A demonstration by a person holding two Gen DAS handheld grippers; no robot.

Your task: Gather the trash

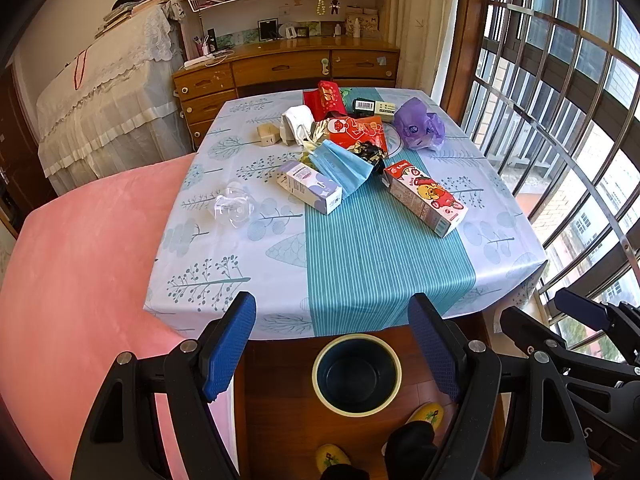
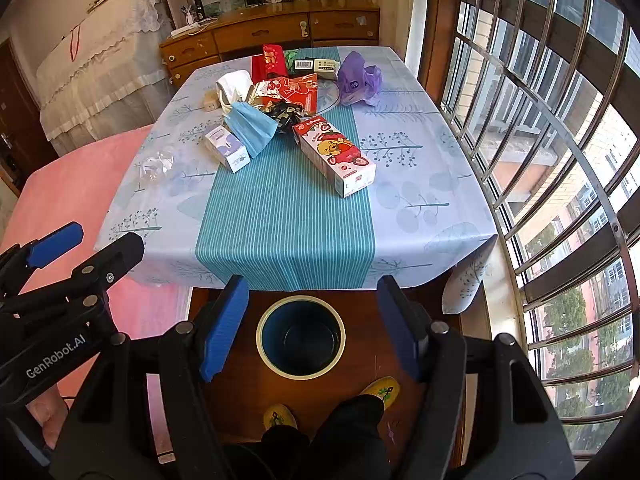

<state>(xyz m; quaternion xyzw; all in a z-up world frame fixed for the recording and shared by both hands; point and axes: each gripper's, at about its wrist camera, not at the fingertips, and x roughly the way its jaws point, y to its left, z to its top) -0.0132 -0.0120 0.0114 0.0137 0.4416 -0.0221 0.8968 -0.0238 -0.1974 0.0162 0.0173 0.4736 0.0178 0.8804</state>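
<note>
While both grippers hang short of the table, the trash lies in a loose heap on the far half of the square table with the pale leaf-print cloth and teal striped runner (image 1: 352, 264). Taking the round dark-blue bin with the cream rim (image 1: 356, 374) on the wooden floor as landmark, the heap sits well beyond it, across the table's bare near half. Nearest the bin is the long red-and-white strawberry carton with a cartoon bear (image 1: 425, 198); it lies flat, its long axis slanting from far-left to near-right, its open end toward the table's right edge. Left of it, the white-and-lilac small box (image 1: 310, 187) lies on a similar slant, with the crumpled blue face mask (image 1: 345, 166) draped between them. A clear plastic blister shell (image 1: 235, 206) sits alone near the left edge. Farther back are a red printed snack bag (image 1: 356, 130), a crumpled purple plastic bag (image 1: 418, 124) and a white cloth mask (image 1: 298, 124).

Open striped runner stretches from the heap to the near table edge, which overhangs just beyond the bin. A pink bed borders the table's left; barred windows close the right.

The left gripper (image 1: 334, 356) stands wide, holding nothing, its blue pads framing the bin. The right gripper (image 2: 312, 330) is likewise wide and empty above the bin.
</note>
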